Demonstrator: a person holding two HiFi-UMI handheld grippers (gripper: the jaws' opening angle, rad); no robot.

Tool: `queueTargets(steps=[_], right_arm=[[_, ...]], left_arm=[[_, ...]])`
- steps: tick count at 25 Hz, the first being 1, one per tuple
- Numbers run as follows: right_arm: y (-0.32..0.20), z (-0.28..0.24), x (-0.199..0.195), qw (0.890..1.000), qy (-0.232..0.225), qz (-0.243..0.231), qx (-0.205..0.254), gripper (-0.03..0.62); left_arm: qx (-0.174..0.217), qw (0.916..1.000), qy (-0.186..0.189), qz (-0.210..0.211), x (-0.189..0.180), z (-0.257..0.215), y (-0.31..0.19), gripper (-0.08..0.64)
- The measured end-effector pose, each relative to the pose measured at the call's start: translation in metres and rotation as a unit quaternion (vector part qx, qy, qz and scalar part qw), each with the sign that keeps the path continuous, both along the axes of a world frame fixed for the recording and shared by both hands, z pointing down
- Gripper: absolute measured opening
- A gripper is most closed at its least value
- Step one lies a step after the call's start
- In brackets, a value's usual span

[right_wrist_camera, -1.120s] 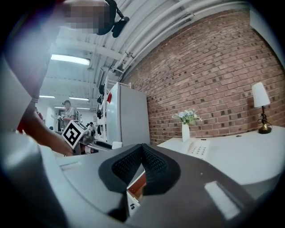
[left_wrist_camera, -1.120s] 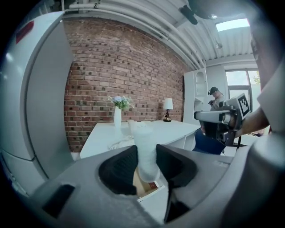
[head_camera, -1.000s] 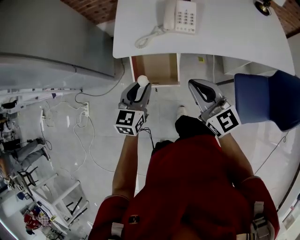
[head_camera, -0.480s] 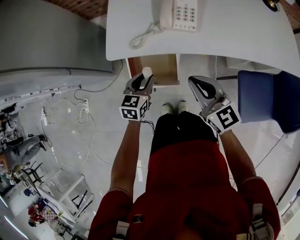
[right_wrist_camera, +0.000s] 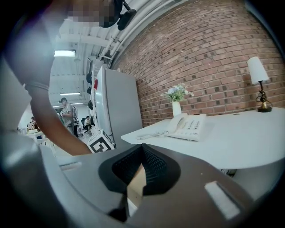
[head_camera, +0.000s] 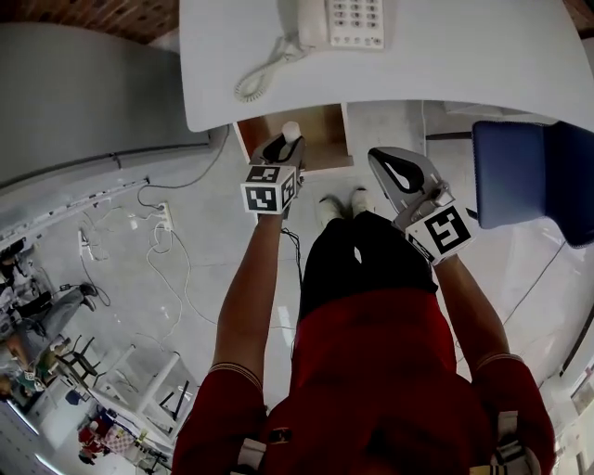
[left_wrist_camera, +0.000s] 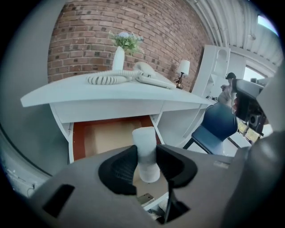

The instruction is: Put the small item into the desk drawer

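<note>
A small white cylinder [head_camera: 290, 131] [left_wrist_camera: 146, 153] stands upright between the pads of my left gripper [head_camera: 281, 148] [left_wrist_camera: 146, 165], which is shut on it. It hangs over the front of the open desk drawer [head_camera: 322, 139] [left_wrist_camera: 107, 136], whose brown inside shows nothing in it. My right gripper [head_camera: 379, 160] [right_wrist_camera: 141, 153] is shut with nothing in it. It floats to the right of the drawer, in front of the white desk [head_camera: 464, 56] [right_wrist_camera: 240, 140].
A white telephone [head_camera: 339, 19] [left_wrist_camera: 149, 76] [right_wrist_camera: 188, 126] with a coiled cord sits on the desk, with a vase [left_wrist_camera: 118, 57] and a lamp [right_wrist_camera: 257, 75] behind. A blue chair [head_camera: 534, 176] [left_wrist_camera: 216, 127] stands right, a grey cabinet [right_wrist_camera: 116, 107] left. Cables [head_camera: 158, 232] lie on the floor.
My left gripper has carried the cylinder forward, from short of the drawer to over its front edge. The right gripper has kept its place beside it.
</note>
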State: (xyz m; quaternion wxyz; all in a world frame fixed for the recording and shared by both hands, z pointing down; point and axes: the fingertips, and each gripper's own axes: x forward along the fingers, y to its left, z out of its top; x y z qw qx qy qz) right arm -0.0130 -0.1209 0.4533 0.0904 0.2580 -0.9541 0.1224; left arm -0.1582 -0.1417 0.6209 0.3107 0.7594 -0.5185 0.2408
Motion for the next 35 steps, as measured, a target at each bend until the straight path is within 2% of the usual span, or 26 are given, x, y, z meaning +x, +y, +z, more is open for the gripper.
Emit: queueTargets(steps=[13,22,25,35], right_arm=[[-0.006,0.051,0.009,0.998,0.019,0.046,-0.032,0.011],[-0.016,0.072,0.008,0.997,0.019,0.064,-0.039,0.011],[-0.015,0.076,0.009,0.997,0.024,0.065,-0.043,0.011],[-0.025,0.083,0.006,0.996,0.034,0.062,-0.047,0.012]], left_arm=[[-0.089,0.9959,-0.014,0.005,-0.019,0.098,-0.03,0.14],[-0.148,0.9887,-0.024,0.007,-0.022,0.147,-0.04,0.14],[-0.167,0.9859,-0.009,0.004,-0.018,0.158,-0.041,0.138],[-0.188,0.9818,-0.029,0.001,-0.025,0.179,-0.052,0.14]])
